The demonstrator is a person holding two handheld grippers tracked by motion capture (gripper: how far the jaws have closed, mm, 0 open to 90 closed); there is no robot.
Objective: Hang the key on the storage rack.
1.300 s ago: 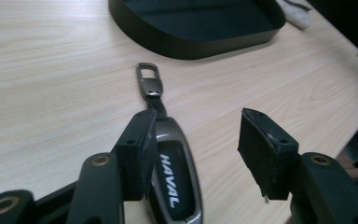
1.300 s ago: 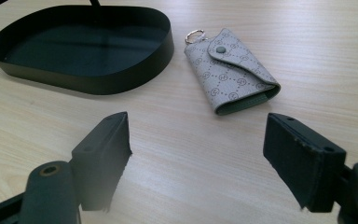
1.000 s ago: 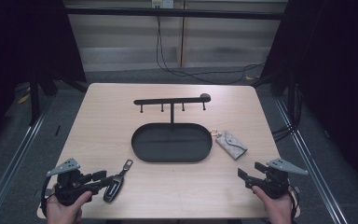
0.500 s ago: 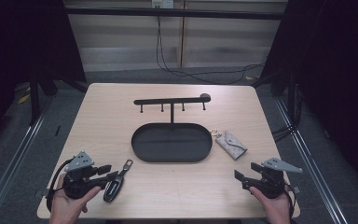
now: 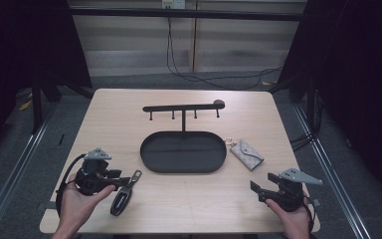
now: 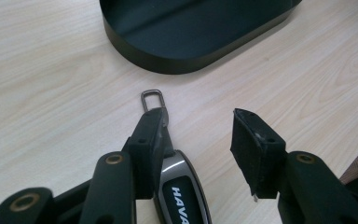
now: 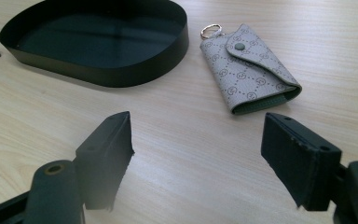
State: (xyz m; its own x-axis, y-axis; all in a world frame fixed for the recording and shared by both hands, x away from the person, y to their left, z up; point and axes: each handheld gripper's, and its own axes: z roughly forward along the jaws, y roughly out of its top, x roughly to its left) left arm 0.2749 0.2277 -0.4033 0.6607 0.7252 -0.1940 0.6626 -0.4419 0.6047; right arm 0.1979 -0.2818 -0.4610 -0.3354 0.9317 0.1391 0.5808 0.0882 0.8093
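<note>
Car key [image 6: 182, 191] just beside the tray [image 5: 183, 152]: light, stiff, probably slippery; left gripper [image 6: 200, 140] gapes astride its narrow neck.

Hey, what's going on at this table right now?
A person holds a gripper in each hand at a wooden table. The left gripper is open and right at the black car key fob, one jaw over it, not clamped. The right gripper is open too, apart from the grey key pouch. Between them sits a black oval tray with a hook stand behind it.
</note>
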